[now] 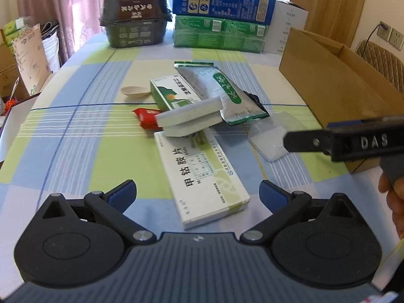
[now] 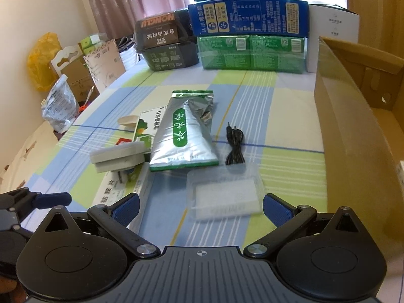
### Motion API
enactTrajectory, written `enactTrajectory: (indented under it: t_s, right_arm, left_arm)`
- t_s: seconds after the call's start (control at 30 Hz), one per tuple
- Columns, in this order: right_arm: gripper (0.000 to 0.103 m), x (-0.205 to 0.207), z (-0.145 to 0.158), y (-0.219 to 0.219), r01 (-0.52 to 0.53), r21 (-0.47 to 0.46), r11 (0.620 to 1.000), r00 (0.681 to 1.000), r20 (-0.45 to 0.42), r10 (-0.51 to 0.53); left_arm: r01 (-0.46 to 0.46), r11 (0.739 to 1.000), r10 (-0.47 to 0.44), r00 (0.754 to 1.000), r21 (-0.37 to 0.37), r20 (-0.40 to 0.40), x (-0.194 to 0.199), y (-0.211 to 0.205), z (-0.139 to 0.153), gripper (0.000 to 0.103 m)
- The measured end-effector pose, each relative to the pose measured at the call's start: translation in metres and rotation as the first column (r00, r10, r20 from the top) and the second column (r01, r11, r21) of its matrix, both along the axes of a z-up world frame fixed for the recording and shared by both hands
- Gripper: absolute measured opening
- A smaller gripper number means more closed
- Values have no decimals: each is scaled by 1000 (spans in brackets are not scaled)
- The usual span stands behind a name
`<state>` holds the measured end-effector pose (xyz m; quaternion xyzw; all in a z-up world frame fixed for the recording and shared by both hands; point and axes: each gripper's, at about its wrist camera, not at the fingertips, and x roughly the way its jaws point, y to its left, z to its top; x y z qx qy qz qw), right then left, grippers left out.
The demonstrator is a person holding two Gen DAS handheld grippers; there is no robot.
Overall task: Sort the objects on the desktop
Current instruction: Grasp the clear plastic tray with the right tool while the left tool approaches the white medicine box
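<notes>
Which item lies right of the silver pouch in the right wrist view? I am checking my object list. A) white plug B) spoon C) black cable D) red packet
C: the black cable lies coiled on the cloth just right of the silver pouch, apart from it.

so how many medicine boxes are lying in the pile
2: the long white box nearest the left gripper, and the green-and-white box behind it, under the grey plug. More may be hidden underneath.
</notes>
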<state>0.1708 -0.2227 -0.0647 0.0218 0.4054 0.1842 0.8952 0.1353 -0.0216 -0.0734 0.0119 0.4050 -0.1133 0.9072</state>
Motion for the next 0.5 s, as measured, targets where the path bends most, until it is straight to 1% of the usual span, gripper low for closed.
enactTrajectory:
  t_s: [0.17,0.37,0.47,0.5]
  right_arm:
    - [101,19,-14,5,-9,-46,999,1000,-25,8]
    - [101,35,-30,12,-27,-113,993,998,-60,20]
    - [101,39,-35,15,-36,-142,989,998,-58,28]
    - [101,40,-37,15,-41,-149,988,998,-61,32]
  left_arm:
    - [13,1000,-13,1000,11,-15,15,-9,-16,102]
    - [8,999,-7,1000,46,-16,22,-9,-24,101]
    - [2,999,-1,1000,41,-23,24,-4,-24,94]
    - [1,999,0,1000,41,-26,24,-3,-24,90]
